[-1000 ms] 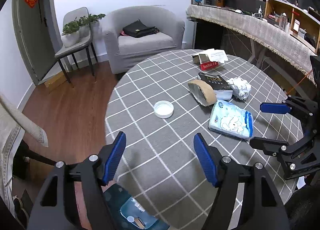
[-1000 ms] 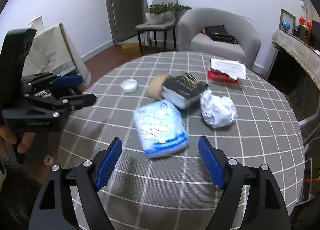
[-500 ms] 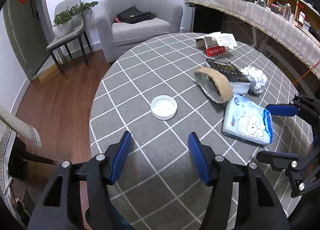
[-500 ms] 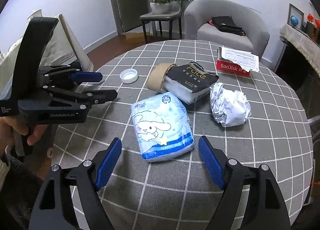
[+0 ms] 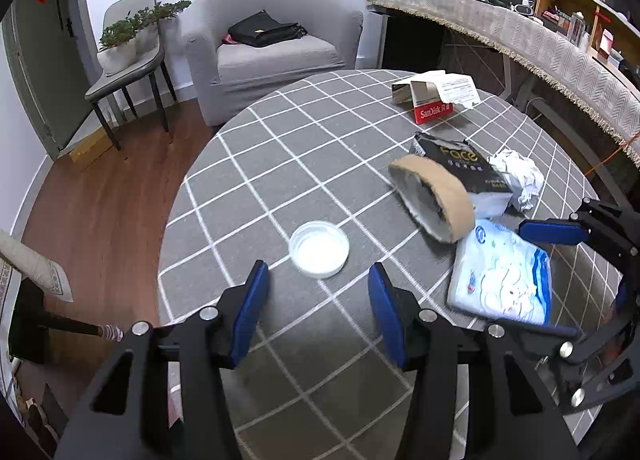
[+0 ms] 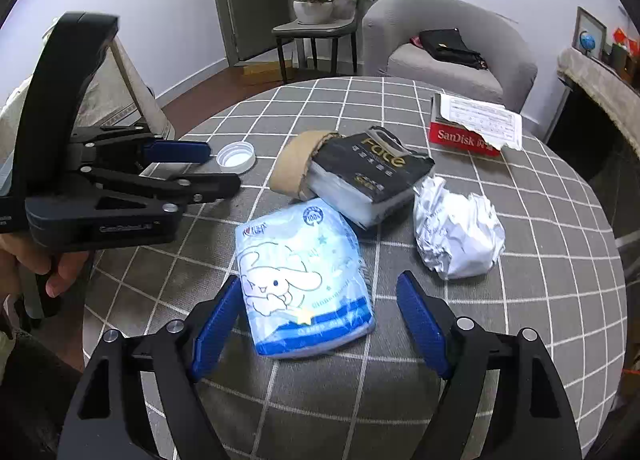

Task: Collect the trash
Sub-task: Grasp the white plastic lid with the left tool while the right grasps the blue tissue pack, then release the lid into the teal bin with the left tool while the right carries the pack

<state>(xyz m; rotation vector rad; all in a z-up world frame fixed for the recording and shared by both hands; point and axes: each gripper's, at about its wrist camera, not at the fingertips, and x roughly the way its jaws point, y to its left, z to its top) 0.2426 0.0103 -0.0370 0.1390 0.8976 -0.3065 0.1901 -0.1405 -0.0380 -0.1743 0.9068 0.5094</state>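
Note:
Trash lies on a round table with a grey checked cloth. My left gripper is open, its fingers either side of a white plastic lid just ahead of it. My right gripper is open around the near end of a blue tissue pack, also seen in the left wrist view. Beyond lie a cardboard tape roll, a black Face tissue pack, a crumpled paper ball and a red SanDisk box.
A grey armchair with a black bag and a chair with potted plants stand beyond the table. A long counter runs along the right. Wooden floor lies to the left.
Both grippers moved forward over the table. The left closed in on the white lid; the right came down so its fingers straddle the blue tissue pack.

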